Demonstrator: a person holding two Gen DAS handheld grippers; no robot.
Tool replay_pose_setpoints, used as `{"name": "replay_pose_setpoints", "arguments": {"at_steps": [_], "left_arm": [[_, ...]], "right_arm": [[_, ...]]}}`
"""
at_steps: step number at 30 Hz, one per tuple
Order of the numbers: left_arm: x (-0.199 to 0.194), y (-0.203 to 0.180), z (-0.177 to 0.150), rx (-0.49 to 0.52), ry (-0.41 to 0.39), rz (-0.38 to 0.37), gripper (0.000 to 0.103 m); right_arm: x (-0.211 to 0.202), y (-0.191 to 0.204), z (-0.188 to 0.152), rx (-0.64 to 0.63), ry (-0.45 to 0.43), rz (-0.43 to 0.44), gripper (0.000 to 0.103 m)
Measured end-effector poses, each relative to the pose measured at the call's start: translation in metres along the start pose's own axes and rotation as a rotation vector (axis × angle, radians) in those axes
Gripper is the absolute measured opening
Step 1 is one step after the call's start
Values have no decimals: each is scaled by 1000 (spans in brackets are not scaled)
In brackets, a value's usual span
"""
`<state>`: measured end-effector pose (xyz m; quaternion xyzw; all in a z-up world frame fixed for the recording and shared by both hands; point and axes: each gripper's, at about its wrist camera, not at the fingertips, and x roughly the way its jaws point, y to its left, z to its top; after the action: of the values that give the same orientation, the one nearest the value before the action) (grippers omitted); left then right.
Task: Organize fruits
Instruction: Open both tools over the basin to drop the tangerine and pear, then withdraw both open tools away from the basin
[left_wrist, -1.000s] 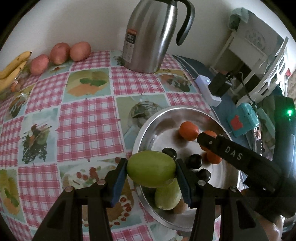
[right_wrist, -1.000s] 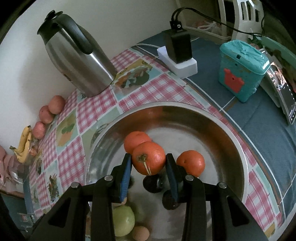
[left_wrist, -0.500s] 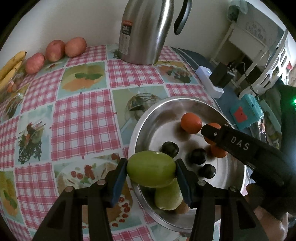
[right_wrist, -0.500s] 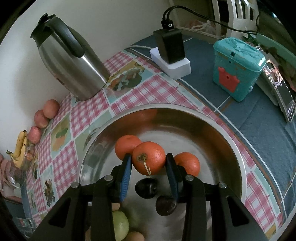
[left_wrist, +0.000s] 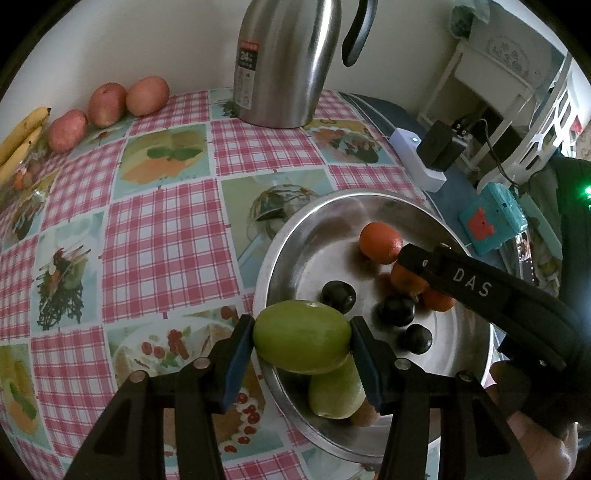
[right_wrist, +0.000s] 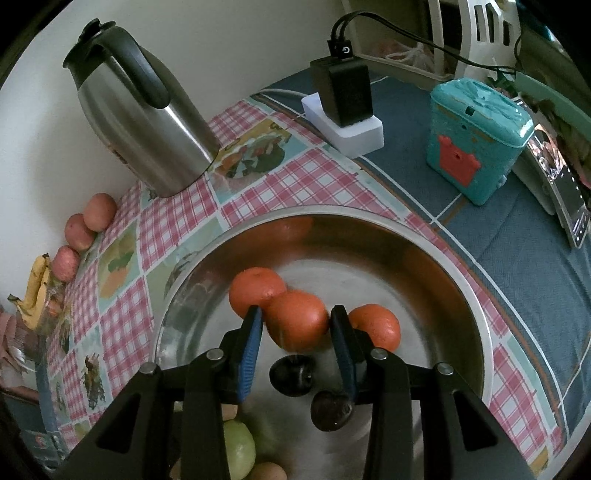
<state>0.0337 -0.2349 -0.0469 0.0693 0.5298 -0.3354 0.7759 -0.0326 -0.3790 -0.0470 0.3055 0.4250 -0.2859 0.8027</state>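
A: Left wrist view. What does the left gripper (left_wrist: 302, 338) hold?
B: A green fruit (left_wrist: 302, 336), clamped between both blue pads above the near rim of the steel bowl (left_wrist: 280, 254). A second green fruit (left_wrist: 336, 391) lies in the bowl below it, with three dark plums (left_wrist: 338, 297) and oranges further in.
A: Right wrist view?
B: The right gripper (right_wrist: 295, 328) is closed on an orange (right_wrist: 296, 319) inside the bowl, pads pressing each side. Two more oranges (right_wrist: 255, 291) sit just beside it. A steel kettle (right_wrist: 147, 125) stands on the checked table (right_wrist: 177, 218)
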Motion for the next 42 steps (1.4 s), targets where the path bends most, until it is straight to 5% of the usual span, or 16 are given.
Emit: {"name": "replay_pose_setpoints", "arguments": {"at_steps": [10, 14, 21, 25, 30, 36, 38, 42], "left_arm": [[-5, 2, 2, -12, 4, -16, 60], [-13, 5, 4, -21, -4, -3, 61], [-25, 22, 7, -86, -14, 9, 76], [-26, 40, 6, -144, -11, 57, 88], [-27, 63, 6, -216, -28, 105, 103], [-30, 89, 6, -262, -58, 179, 103], [-32, 95, 6, -255, -71, 210, 103], [-39, 100, 4, -235, -109, 266, 103]], "right_arm": [[-5, 2, 1, -11, -9, -6, 41], [-10, 6, 2, -28, -12, -10, 54], [-12, 16, -2, -67, 10, -13, 61], [-11, 19, -5, -78, 22, -10, 76], [-8, 22, -8, -94, 34, -19, 78], [-7, 30, -12, -132, 41, -27, 79], [-8, 33, -14, -148, 38, -23, 94], [-14, 42, -22, -187, 27, -13, 96]]}}
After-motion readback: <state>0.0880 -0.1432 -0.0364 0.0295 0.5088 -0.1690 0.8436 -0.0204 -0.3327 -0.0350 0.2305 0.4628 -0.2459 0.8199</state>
